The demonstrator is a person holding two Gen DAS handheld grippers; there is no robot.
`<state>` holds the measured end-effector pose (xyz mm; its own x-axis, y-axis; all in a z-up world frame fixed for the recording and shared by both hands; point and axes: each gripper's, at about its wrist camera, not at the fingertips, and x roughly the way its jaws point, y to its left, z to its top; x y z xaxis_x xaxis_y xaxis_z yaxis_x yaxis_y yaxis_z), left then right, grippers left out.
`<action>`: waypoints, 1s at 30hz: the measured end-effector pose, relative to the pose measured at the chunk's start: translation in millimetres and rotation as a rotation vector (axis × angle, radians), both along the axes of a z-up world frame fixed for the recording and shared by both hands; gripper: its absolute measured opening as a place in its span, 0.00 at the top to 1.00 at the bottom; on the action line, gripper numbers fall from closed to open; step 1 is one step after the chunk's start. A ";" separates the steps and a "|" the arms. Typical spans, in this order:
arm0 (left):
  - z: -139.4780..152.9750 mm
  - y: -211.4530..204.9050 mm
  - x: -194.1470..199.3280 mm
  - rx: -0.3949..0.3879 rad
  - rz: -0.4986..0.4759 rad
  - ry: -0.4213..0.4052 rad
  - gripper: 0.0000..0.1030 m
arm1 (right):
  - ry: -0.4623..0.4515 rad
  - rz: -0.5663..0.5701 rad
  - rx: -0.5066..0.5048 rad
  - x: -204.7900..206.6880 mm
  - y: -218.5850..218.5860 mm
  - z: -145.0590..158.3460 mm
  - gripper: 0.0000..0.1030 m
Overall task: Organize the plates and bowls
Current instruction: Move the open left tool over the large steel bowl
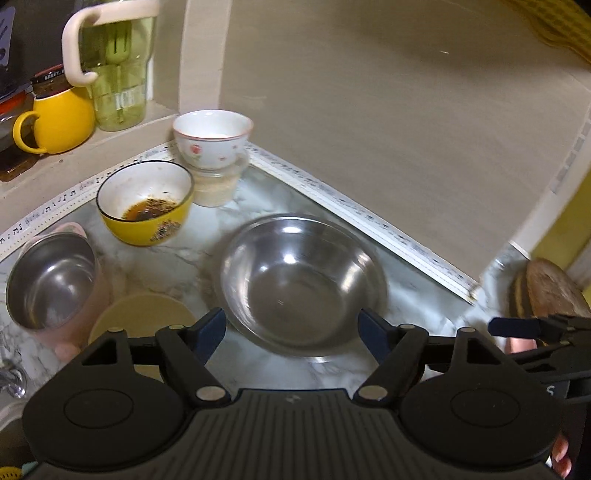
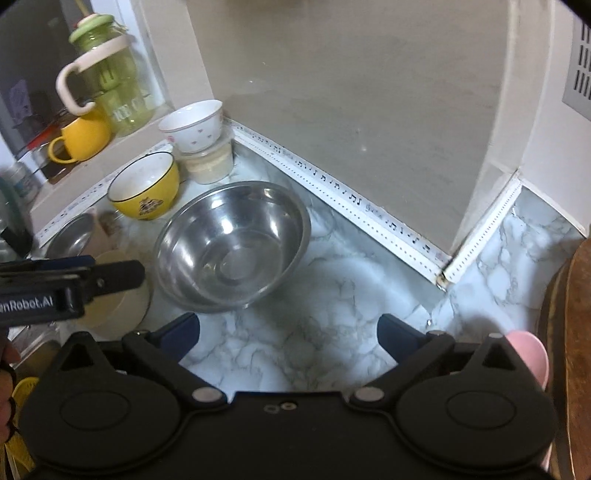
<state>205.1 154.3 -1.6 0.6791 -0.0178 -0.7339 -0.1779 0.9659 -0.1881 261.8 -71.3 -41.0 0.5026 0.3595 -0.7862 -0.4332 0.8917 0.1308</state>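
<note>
Both grippers, L (image 1: 291, 332) & R (image 2: 288, 332), were open, empty. Steel bowl (image 1: 303, 280) sat free; best pinched by its near rim, approached low & slow.

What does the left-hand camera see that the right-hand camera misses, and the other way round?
Only the left camera looks down into the yellow bowl and shows dark brown residue at its bottom. Only the right camera shows the green lid on the clear jug and a grey vent on the wall. Both show the big steel bowl empty on the marble counter, the white bowl sitting on a plastic tub, the yellow mug, and the left gripper and right gripper open and holding nothing.
</note>
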 end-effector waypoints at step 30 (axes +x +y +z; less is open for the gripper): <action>-86.5 61.0 115.9 -0.123 0.141 0.235 0.81 | 0.158 -0.041 -0.069 92.5 57.5 -56.5 0.79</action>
